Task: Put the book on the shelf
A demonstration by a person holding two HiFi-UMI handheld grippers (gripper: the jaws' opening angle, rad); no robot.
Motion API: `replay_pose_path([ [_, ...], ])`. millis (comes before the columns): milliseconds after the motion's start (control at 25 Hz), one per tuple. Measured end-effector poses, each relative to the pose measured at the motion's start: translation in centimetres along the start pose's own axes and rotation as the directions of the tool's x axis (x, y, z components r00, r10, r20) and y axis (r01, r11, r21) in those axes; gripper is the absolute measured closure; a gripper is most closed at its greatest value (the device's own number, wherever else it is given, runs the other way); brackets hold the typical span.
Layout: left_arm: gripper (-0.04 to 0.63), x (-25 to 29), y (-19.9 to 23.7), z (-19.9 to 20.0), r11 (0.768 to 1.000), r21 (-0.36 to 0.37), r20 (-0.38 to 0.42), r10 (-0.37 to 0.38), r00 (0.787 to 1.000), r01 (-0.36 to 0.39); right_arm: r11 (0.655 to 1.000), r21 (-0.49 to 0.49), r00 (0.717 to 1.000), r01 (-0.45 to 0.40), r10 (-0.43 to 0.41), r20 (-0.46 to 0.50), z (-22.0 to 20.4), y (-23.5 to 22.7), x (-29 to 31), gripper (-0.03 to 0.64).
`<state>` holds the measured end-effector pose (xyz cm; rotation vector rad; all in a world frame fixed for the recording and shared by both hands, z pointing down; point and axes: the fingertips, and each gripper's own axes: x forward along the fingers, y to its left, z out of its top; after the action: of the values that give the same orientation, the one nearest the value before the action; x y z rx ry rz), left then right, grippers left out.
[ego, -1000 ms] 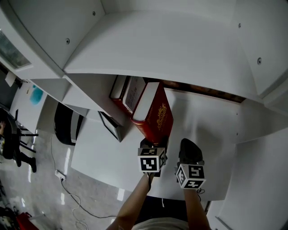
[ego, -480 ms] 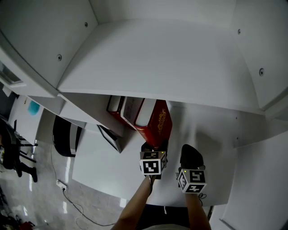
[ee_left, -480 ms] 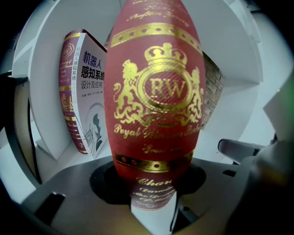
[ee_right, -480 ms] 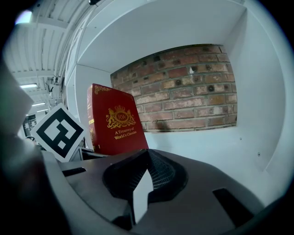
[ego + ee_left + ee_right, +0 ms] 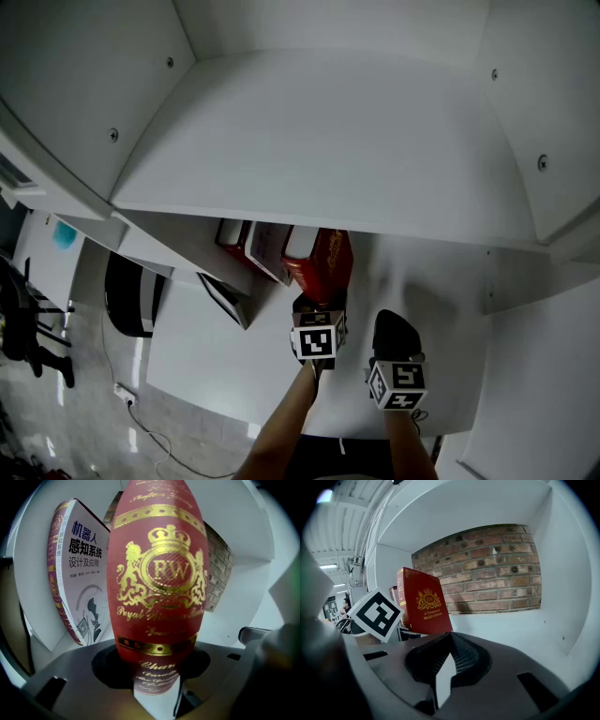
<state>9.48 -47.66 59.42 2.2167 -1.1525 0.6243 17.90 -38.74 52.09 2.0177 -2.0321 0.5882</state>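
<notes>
My left tongs (image 5: pixel 157 688) are clamped on the red book (image 5: pixel 159 573), gripping the lower end of its cover, where the gold crown and the letters RW fill most of what I see along them. The book stands upright on the shelf (image 5: pixel 441 309), towards its left side, with its front cover facing right. Just to its left is a white-and-purple book (image 5: pixel 79 583) with a Chinese title, tilted a little. I cannot tell whether the two covers touch. More books (image 5: pixel 239 242) stand further left in the same row, half hidden under the upper shelf board (image 5: pixel 328 141).

My right tongs (image 5: pixel 443 670) are closed, with nothing between them. They hang over the bare right part of the shelf, near its front edge, beside my left hand's marker cube (image 5: pixel 377 613). Behind the books runs a brick wall (image 5: pixel 487 569), and the white side panel (image 5: pixel 567 588) closes the compartment on the right.
</notes>
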Motion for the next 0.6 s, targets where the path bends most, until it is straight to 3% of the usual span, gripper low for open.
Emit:
replay_pose_path([
  [240,0.353,1.2,0.4,0.7,0.999,0.034,0.012,0.020,1.000,-0.020,1.000,-0.001,1.000,0.002,-0.002,-0.004,-0.1,-0.2,0.2,0.600],
  [600,0.353,2.0,0.5,-0.5,1.000,0.011,-0.004,0.025,1.000,-0.025,1.000,-0.003,1.000,0.000,0.000,-0.013,-0.5,-0.4,0.2,0.600],
])
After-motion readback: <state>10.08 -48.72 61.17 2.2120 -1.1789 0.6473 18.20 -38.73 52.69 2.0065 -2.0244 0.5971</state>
